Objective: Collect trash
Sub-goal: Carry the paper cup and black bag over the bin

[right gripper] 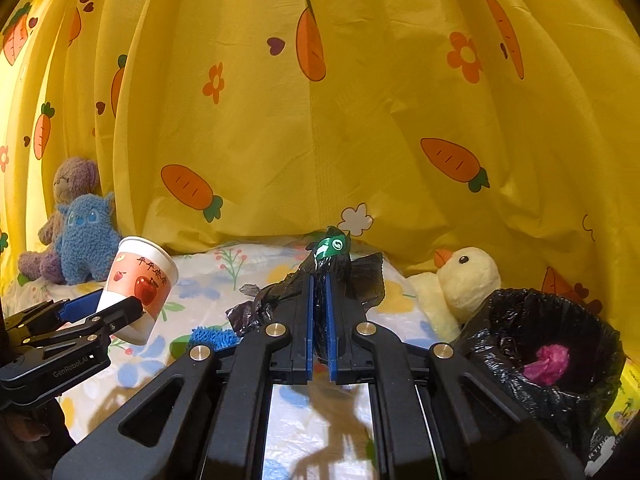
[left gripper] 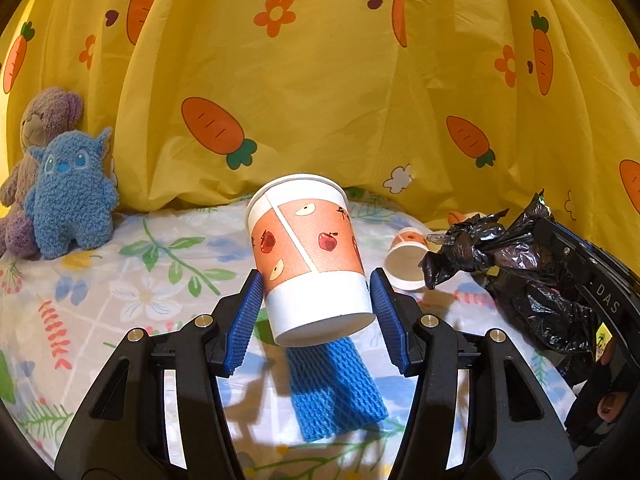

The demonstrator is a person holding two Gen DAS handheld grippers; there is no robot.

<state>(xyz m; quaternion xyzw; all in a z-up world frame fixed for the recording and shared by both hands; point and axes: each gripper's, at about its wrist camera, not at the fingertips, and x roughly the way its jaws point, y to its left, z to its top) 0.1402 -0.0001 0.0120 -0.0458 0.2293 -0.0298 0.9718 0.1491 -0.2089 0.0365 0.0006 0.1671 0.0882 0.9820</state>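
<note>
Left tool (left gripper: 316, 294) is clamping a paper cup (left gripper: 310, 256) between its blue pads (left gripper: 244, 322), the cup tilting with its rim toward the yellow carrot-print curtain (left gripper: 340, 92) and its base hanging above a blue foam net sleeve (left gripper: 340, 392) that is lying on the floral sheet (left gripper: 120, 288). Taking that held cup as the landmark, a second, smaller paper cup (left gripper: 406, 260) is lying on its side on the sheet just to its right, and a blue plush monster (left gripper: 68, 204) is sitting well to its left, leaning against a purple teddy bear (left gripper: 44, 120) at the curtain's foot. Right tool (right gripper: 319, 320) is pinching a crumpled black plastic bag (right gripper: 332, 272) with its jaws pressed almost together on the bunched film; a scrap of green wrapper (right gripper: 334, 245) is poking out of the top of the bundle. This bundle is being held to the right of the held cup, clear of the sheet. Farther right again, a yellow plush duck (right gripper: 464, 280) is resting near the curtain, and beside it a bin lined with a black bag (right gripper: 520, 320) is standing open, with a pink crumpled piece (right gripper: 548, 364) lying inside it.
</note>
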